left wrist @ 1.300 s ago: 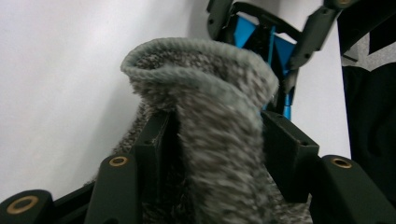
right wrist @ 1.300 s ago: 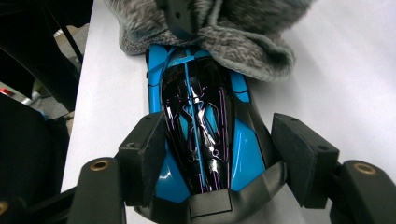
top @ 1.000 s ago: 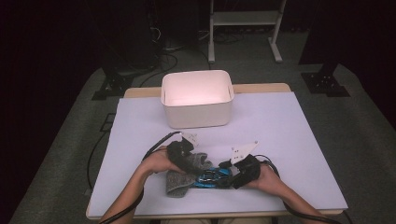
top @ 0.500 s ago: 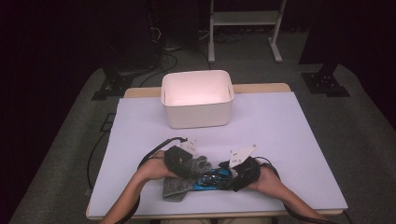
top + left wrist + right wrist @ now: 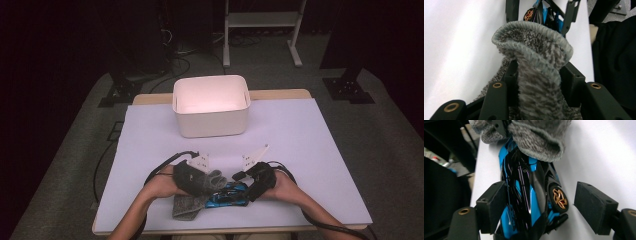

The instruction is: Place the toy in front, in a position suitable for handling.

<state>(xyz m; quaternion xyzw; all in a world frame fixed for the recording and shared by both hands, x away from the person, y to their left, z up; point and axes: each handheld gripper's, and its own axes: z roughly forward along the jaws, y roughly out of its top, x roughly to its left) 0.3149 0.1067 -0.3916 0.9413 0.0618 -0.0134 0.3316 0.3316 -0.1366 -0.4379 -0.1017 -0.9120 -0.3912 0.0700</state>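
A blue and black toy car [image 5: 524,195] with gold wheels lies on the white table near the front edge [image 5: 227,196]. Over its far end hangs the open cuff of a grey fuzzy sock [image 5: 534,45]. My left gripper [image 5: 540,71] is shut on that cuff, its jaws having just been closing, and holds it raised [image 5: 215,178] while the rest of the sock [image 5: 186,206] lies on the table. My right gripper [image 5: 541,197] straddles the car's near end. Its jaws have just been opening, and the right pad [image 5: 595,206] stands clear of the wheel. Both grippers [image 5: 197,176] [image 5: 250,184] sit close together.
A white bin [image 5: 211,122] stands at the back middle of the table [image 5: 310,150]. Cables trail from both grippers toward the near edge. Dark floor, stands and a white frame lie beyond the table.
My left gripper has drawn slightly toward the near edge with the sock cuff in it. The right gripper's jaws have spread wider around the car; that hand stays put.
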